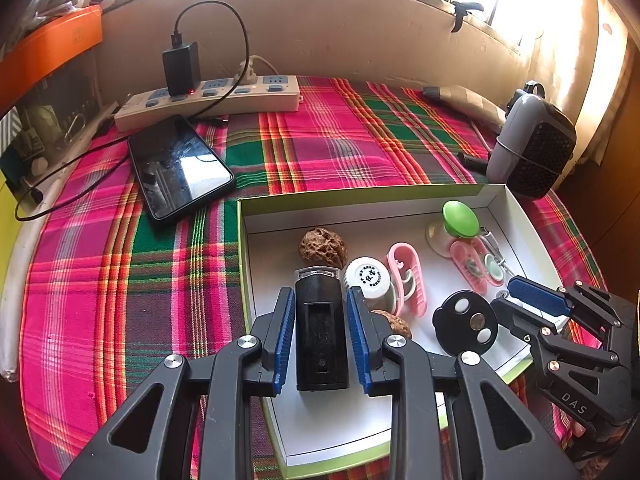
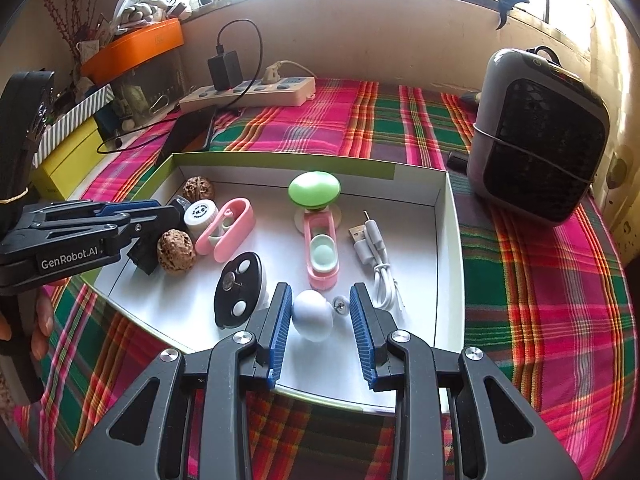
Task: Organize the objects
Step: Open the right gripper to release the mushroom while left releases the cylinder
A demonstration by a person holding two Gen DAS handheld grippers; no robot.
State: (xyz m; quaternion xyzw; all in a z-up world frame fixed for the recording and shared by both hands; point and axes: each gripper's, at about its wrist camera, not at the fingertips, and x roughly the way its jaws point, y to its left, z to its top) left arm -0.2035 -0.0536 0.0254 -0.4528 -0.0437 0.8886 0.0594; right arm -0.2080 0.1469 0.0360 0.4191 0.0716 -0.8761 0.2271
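- Two grippers work over one white box [image 2: 440, 192] that sits on a desk covered in a pink and green plaid cloth [image 1: 120, 280].
- Far left on the desk lie a phone [image 1: 180, 168] and a power strip [image 1: 224, 98] with a black charger plugged in, well apart from the box and clear of the work.
- Left gripper [image 1: 320, 336] holds a black block [image 1: 320, 332] over the near left part of the box; its fingers are closed to a narrow gap with the pads against the block's sides. It looks poised to set the block down among the things already gathered.
- Just past the block stand a white bottle [image 1: 368, 278] and two walnuts [image 2: 176, 252]; these crowd the spot, so a bump seems likely if the block goes down further in.
- Mid-box lie a pink clip [image 2: 230, 228], a black disc with round buttons [image 2: 238, 292], a pink case [image 2: 322, 256] and a green knob [image 2: 314, 189].
- Right gripper [image 2: 322, 320] has its fingers part open around a white egg [image 2: 312, 314]; the left pad touches it, the right pad stands off, so I judge it not gripped.
- Beside the egg lie a small pin [image 2: 340, 304] and a white cable [image 2: 376, 256], close to the right finger.
- Far right, outside the box, stands a grey heater [image 2: 540, 136].
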